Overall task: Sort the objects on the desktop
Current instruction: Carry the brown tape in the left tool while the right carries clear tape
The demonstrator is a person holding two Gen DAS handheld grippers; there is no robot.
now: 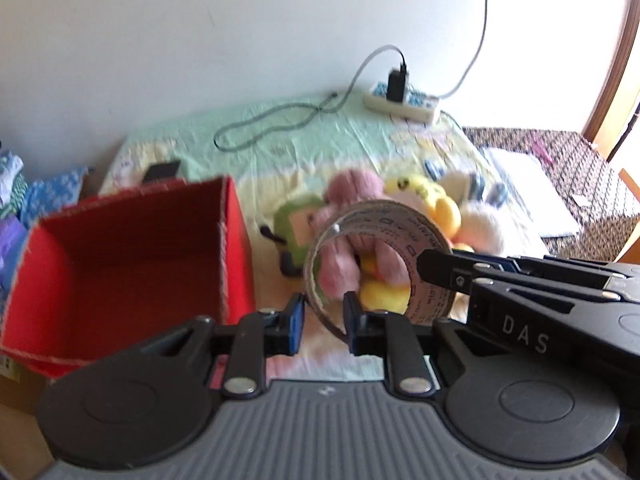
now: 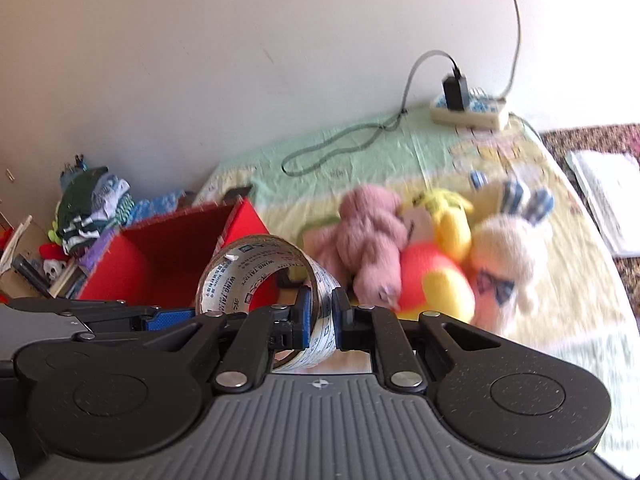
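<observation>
A roll of clear printed packing tape [image 1: 376, 256] hangs in the air between both grippers. My left gripper [image 1: 323, 322] has its jaws around the roll's lower left wall. My right gripper [image 2: 321, 318] is shut on the roll's right wall [image 2: 320, 300]; it also shows in the left wrist view [image 1: 436, 270], coming in from the right. An open, empty red box [image 1: 132, 256] stands to the left, also seen in the right wrist view [image 2: 172, 256]. Behind the tape lie plush toys: pink [image 2: 372, 236], yellow and orange [image 2: 436, 276], white [image 2: 508, 256], green [image 1: 294, 222].
A pale green and yellow cloth [image 1: 280, 140] covers the table. A white power strip [image 1: 400, 102] with a black charger and a looped grey cable [image 1: 272, 124] lies at the back by the wall. A black phone [image 1: 162, 171] lies behind the box. Clutter sits at left [image 2: 92, 208].
</observation>
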